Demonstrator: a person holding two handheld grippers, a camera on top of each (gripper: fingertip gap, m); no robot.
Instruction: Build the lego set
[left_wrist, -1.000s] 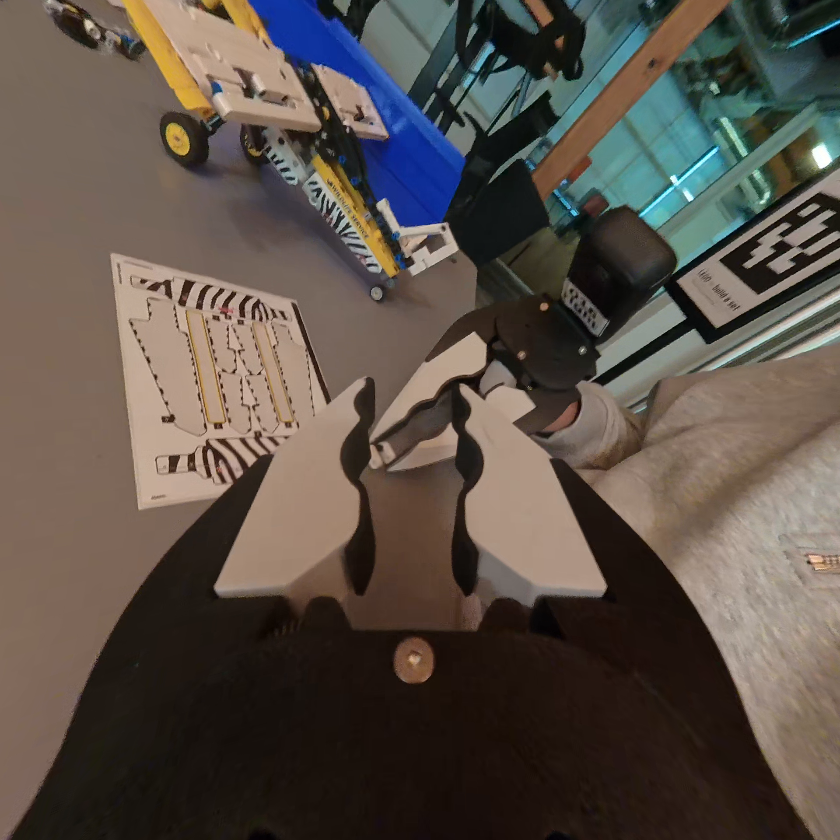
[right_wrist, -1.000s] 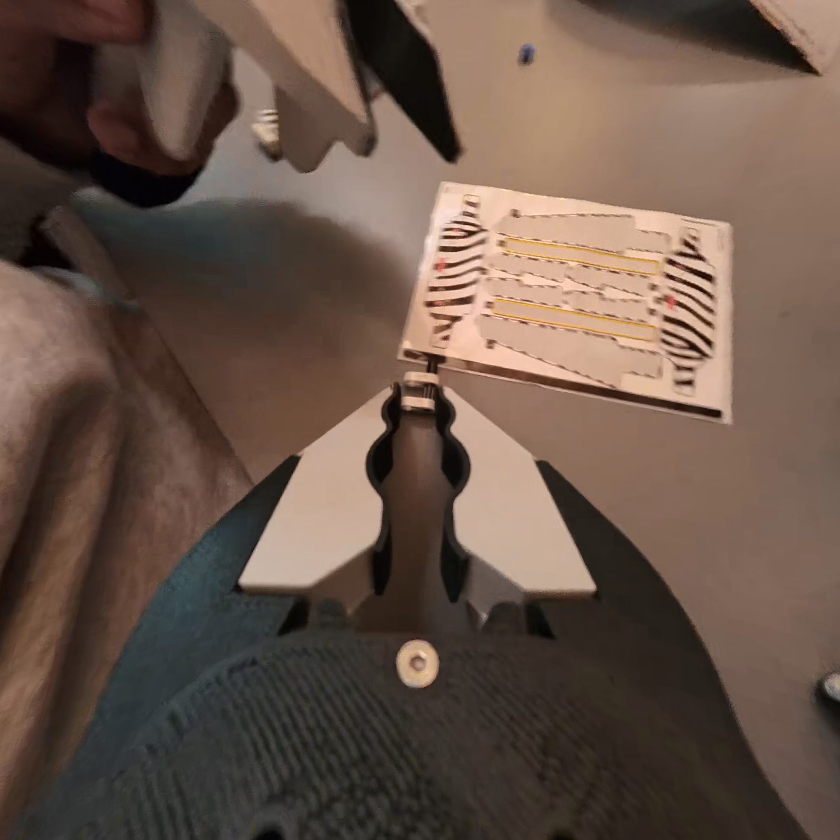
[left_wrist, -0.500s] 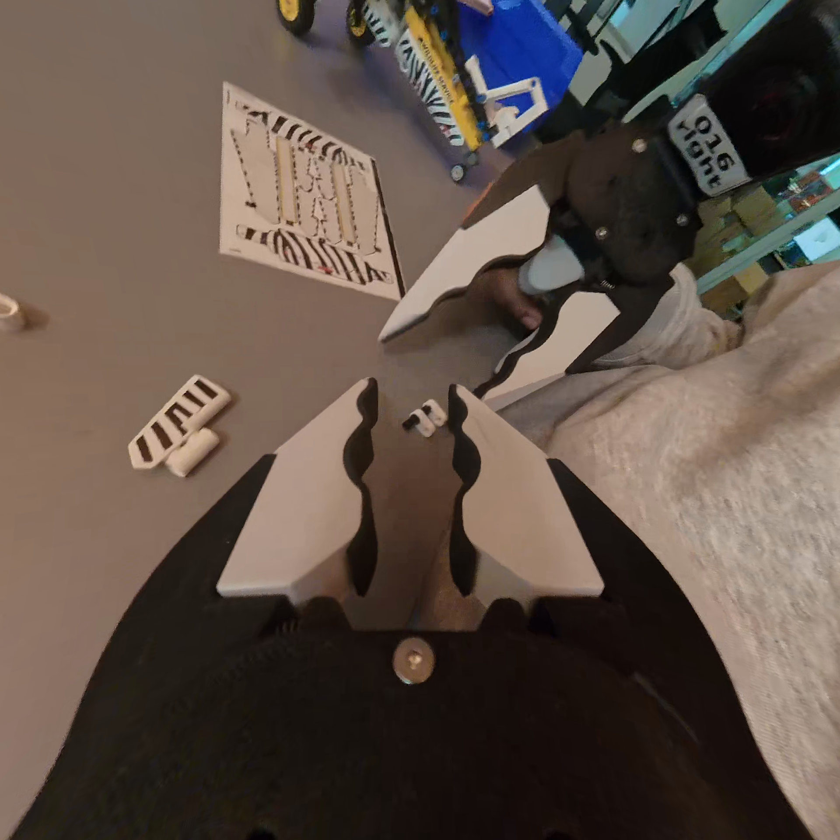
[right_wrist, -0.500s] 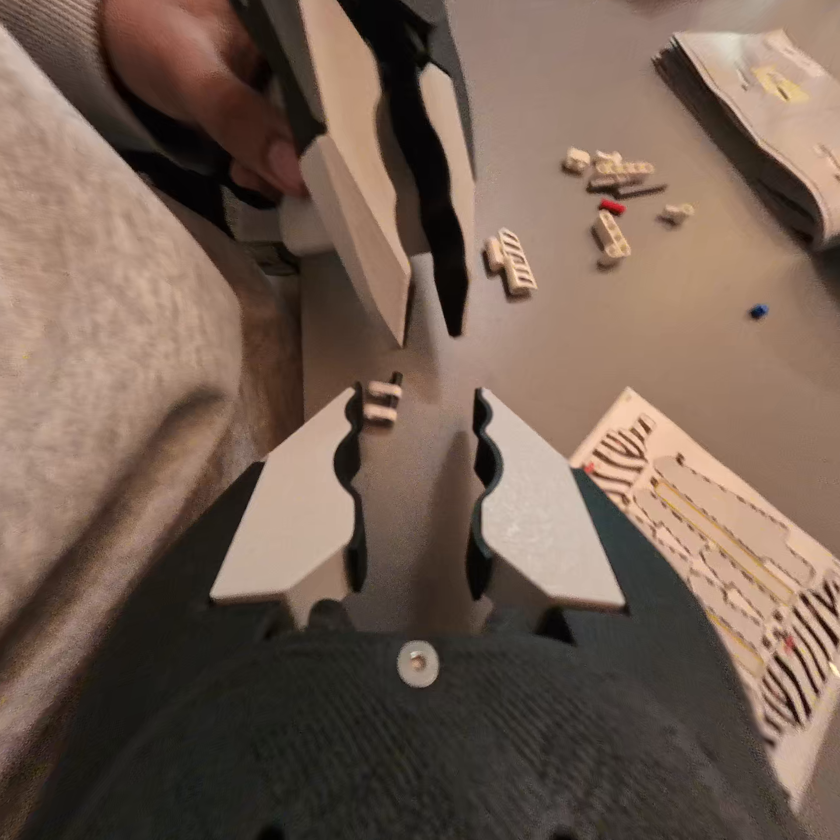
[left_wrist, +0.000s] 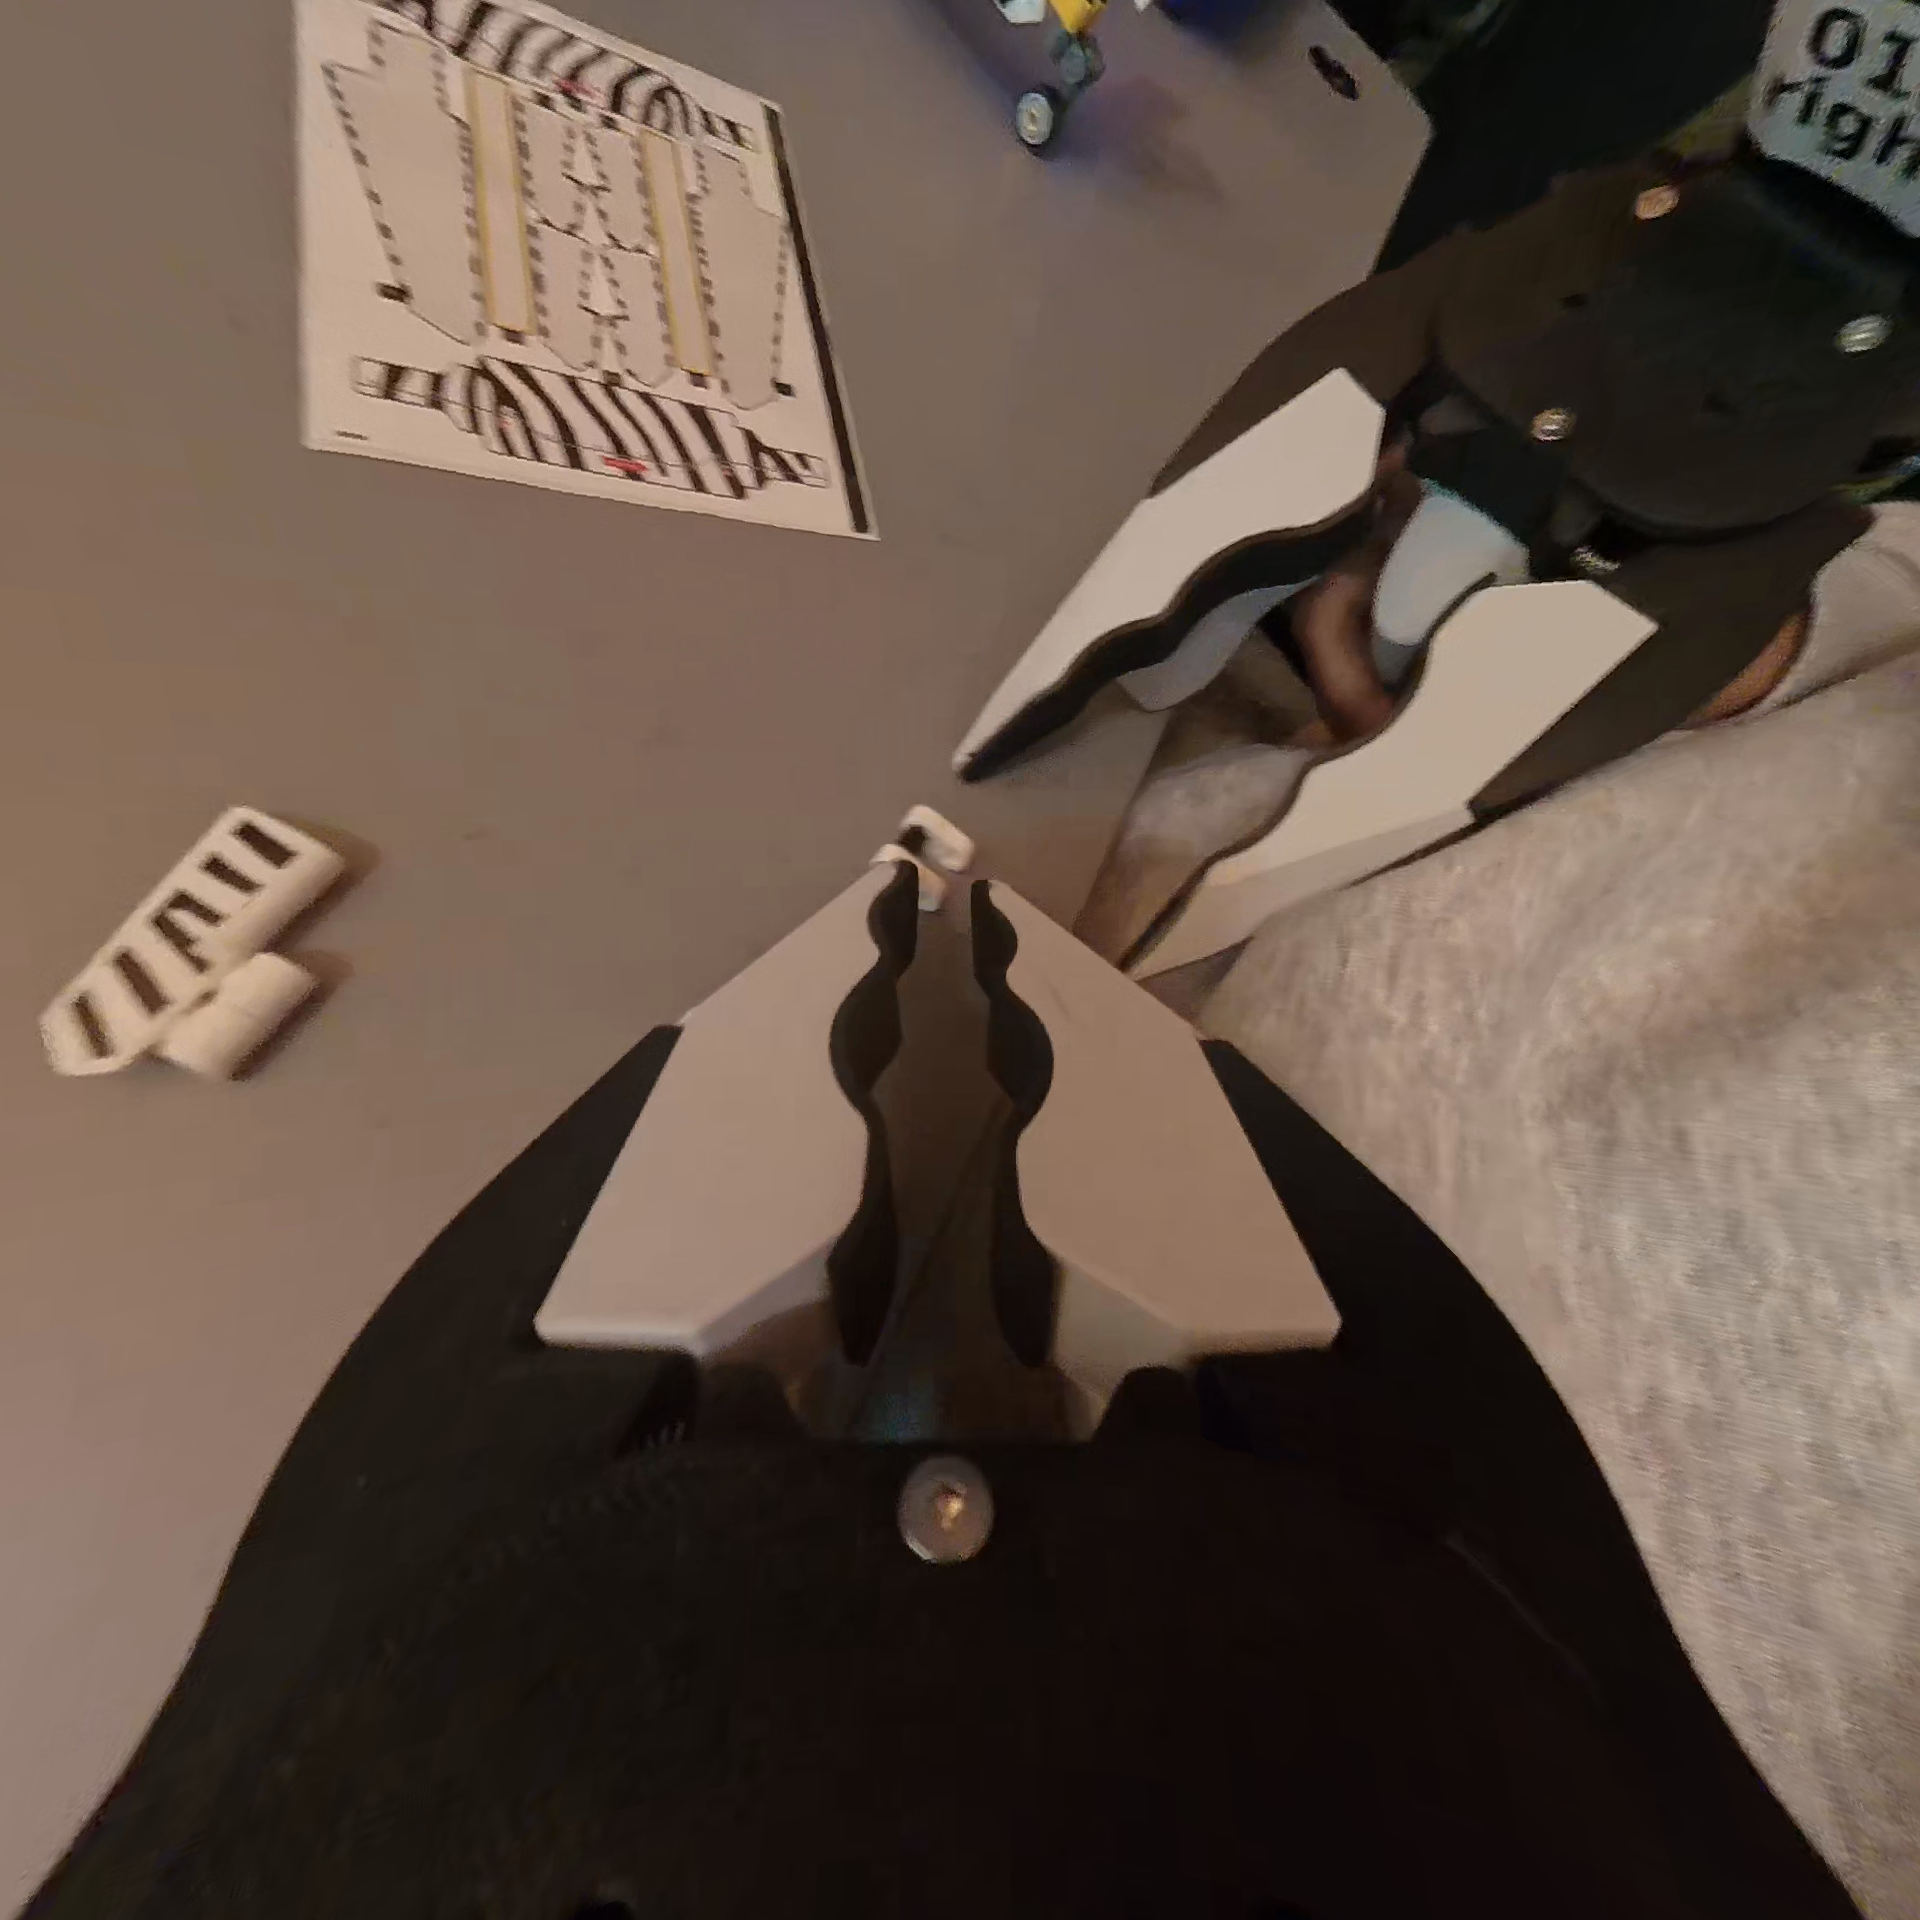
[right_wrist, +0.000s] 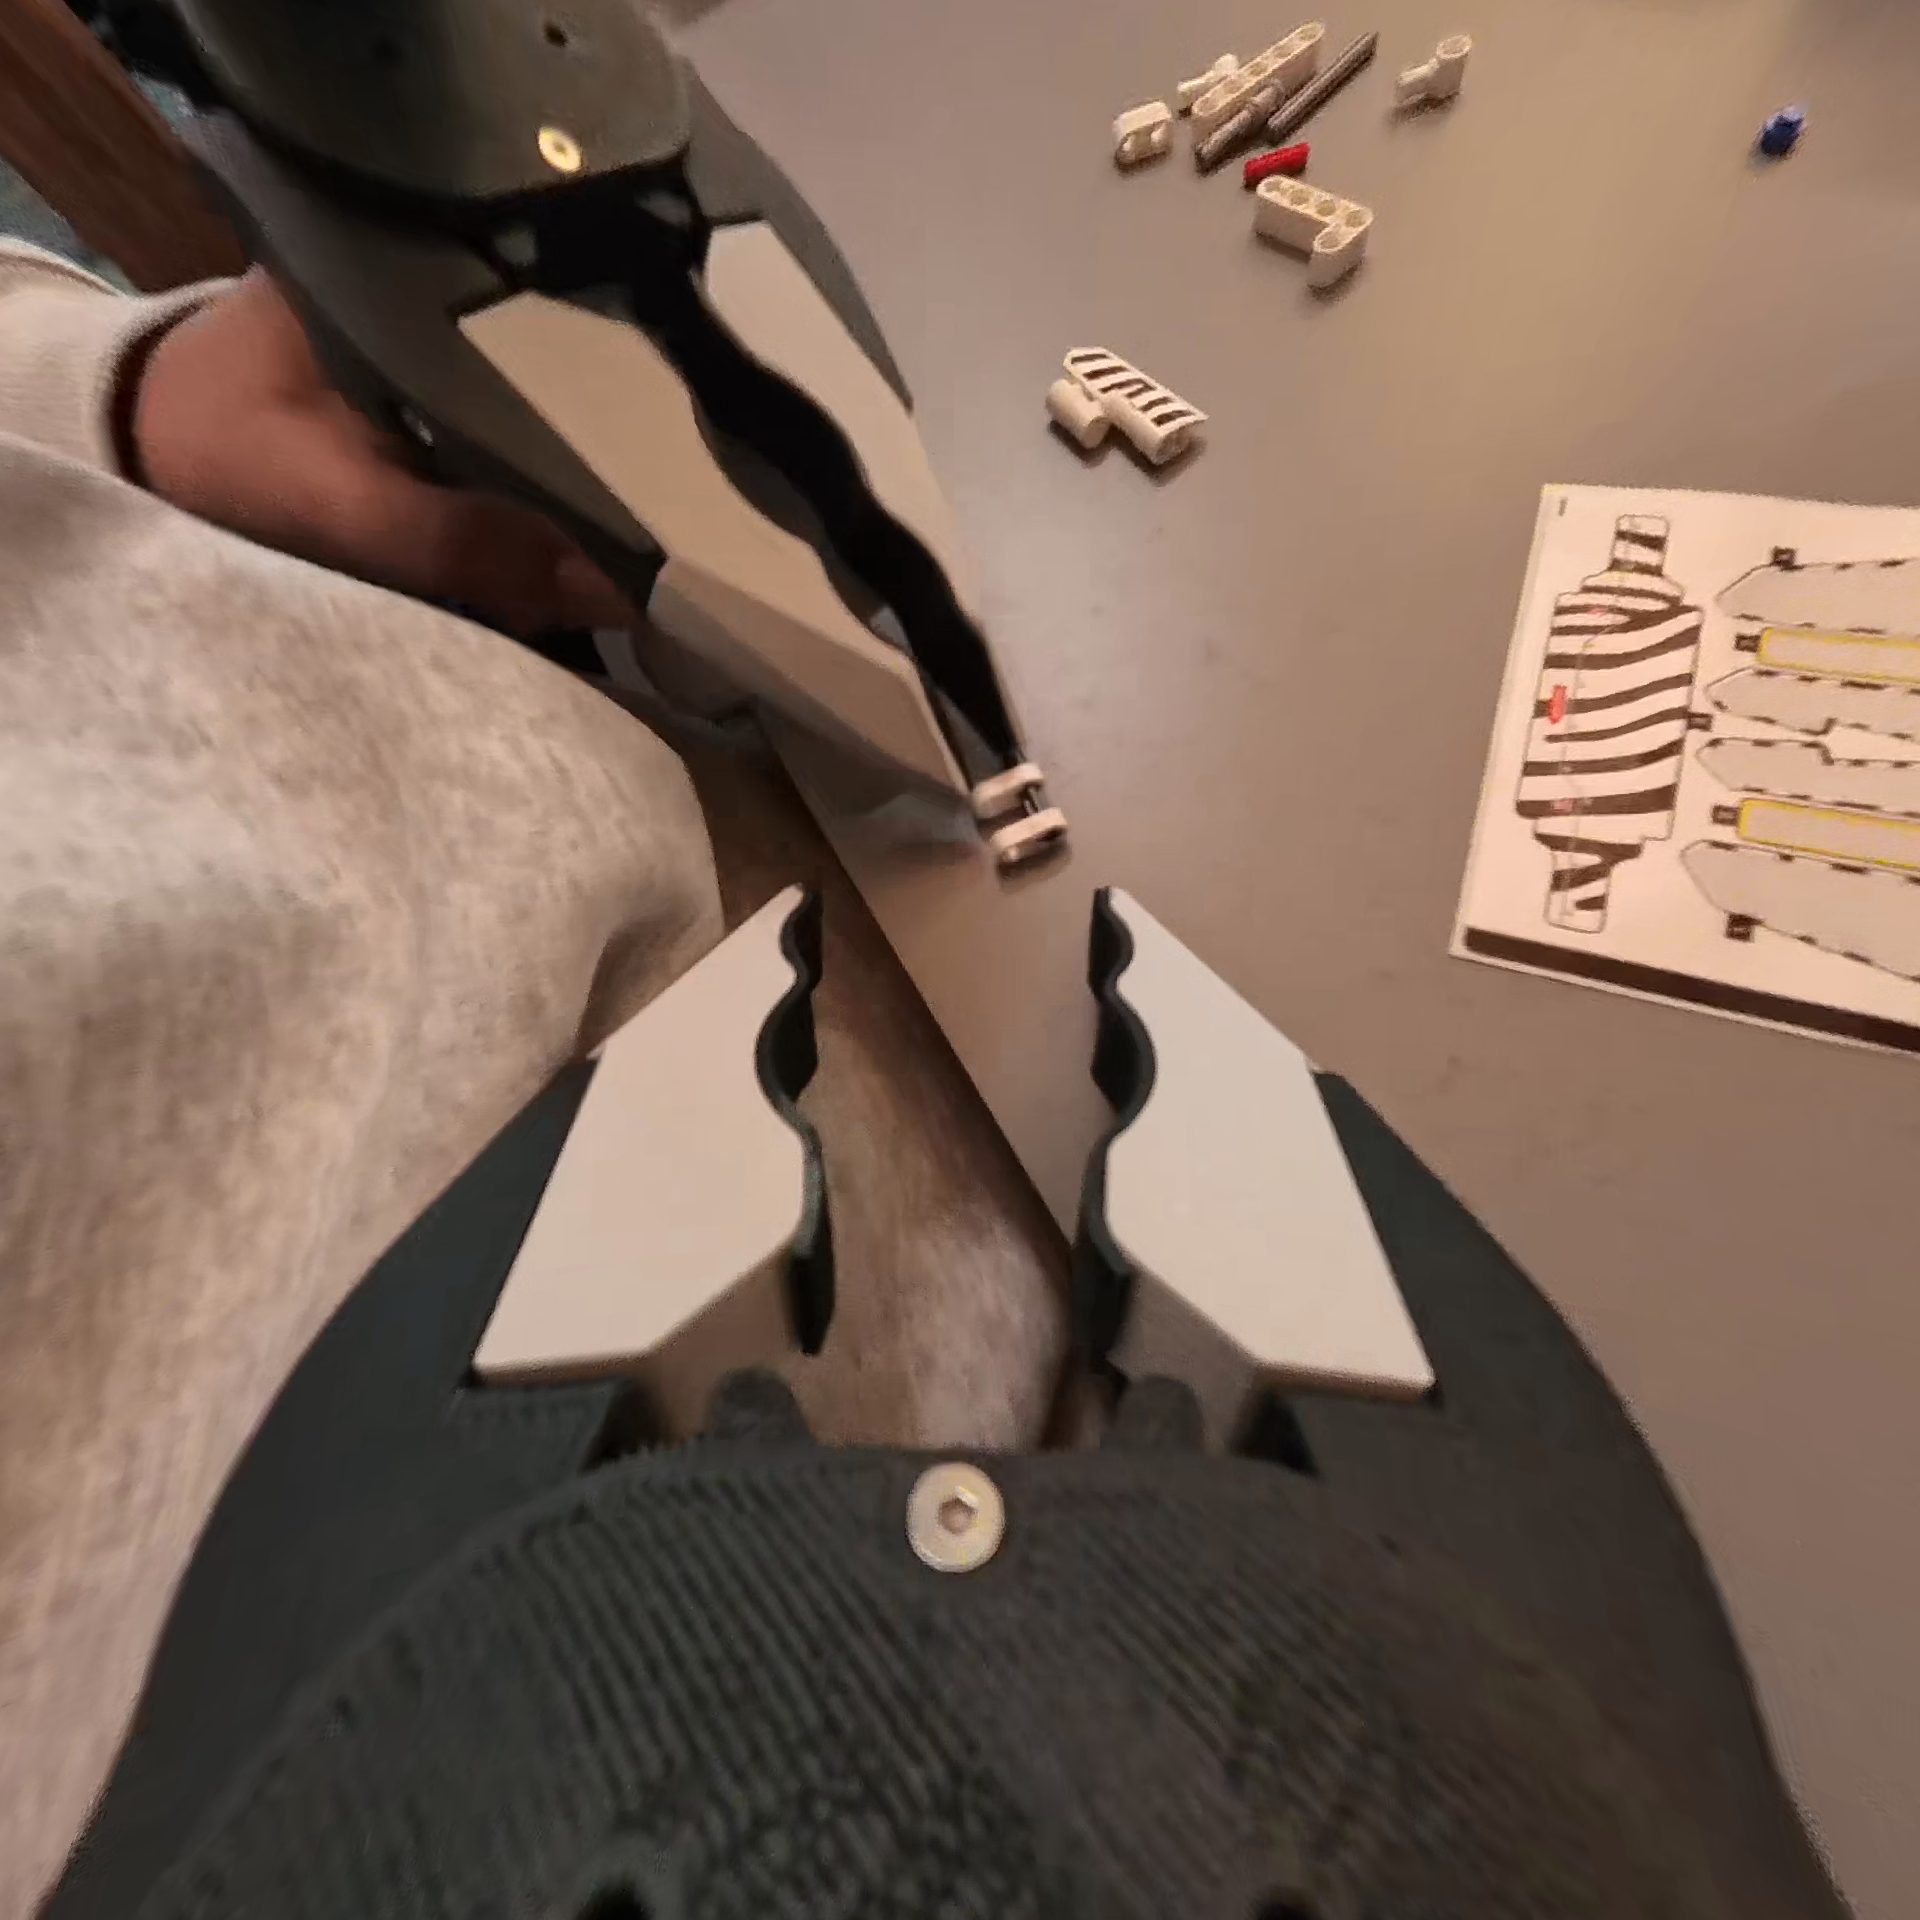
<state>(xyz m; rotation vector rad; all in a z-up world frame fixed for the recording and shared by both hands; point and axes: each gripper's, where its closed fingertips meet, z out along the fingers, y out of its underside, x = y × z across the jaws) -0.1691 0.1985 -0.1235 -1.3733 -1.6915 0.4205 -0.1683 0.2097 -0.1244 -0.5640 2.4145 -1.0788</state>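
My left gripper (left_wrist: 940, 885) is shut on a small white connector piece with a black pin (left_wrist: 928, 854), held at its fingertips just above the grey table (left_wrist: 520, 727). The right wrist view shows the same piece (right_wrist: 1020, 812) in the left gripper (right_wrist: 997, 784). My right gripper (right_wrist: 951, 904) is open and empty, just short of that piece. In the left wrist view the right gripper (left_wrist: 1044, 864) stands open to the right of the piece. A zebra-striped white piece (left_wrist: 187, 935) lies on the table to the left.
A sticker sheet (left_wrist: 561, 260) lies further back and also shows in the right wrist view (right_wrist: 1714, 769). Several loose white, grey and red pieces (right_wrist: 1278, 114) and a blue pin (right_wrist: 1782, 130) lie further off. A person's grey sleeve (right_wrist: 260, 935) borders the table edge. Only a small space, under 4 cm, lies between the two pairs of fingers.
The right gripper, shut on the small white piece a second ago, opened and let it go. The left gripper moved in and closed on it.
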